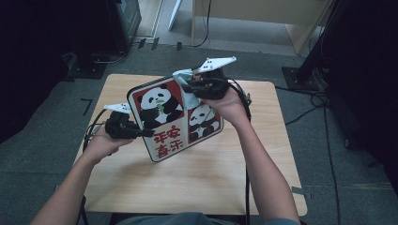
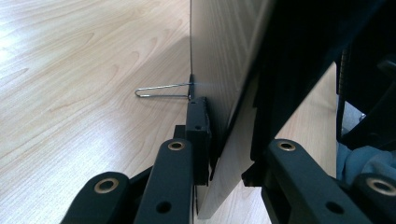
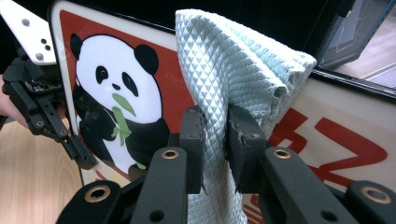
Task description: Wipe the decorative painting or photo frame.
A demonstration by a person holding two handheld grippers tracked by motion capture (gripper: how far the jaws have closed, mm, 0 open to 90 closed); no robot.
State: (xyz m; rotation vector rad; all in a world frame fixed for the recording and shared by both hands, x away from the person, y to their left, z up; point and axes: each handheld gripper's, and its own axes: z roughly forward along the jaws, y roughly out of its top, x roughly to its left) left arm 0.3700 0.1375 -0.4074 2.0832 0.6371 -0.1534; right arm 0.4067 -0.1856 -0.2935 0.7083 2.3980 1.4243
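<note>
Left gripper (image 1: 143, 132) clamped on the sign's (image 1: 162, 115) left edge, tilted above the table (image 1: 263, 154). Right gripper (image 3: 215, 135) clamped on cloth (image 3: 233, 65) at its far top. Wipe flat, light pressure; left holds steady.

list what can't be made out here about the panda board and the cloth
- Panda board: in the high view the cloth and the right tongs cover part of its upper edge.
- Board's back: the left gripper view shows the board edge-on, with a wire stand, but not how it is fixed.
- Red lettering: cut off by the frame edge and the jaws in the right gripper view.
- Cloth's lower end: hidden behind the jaws there.
</note>
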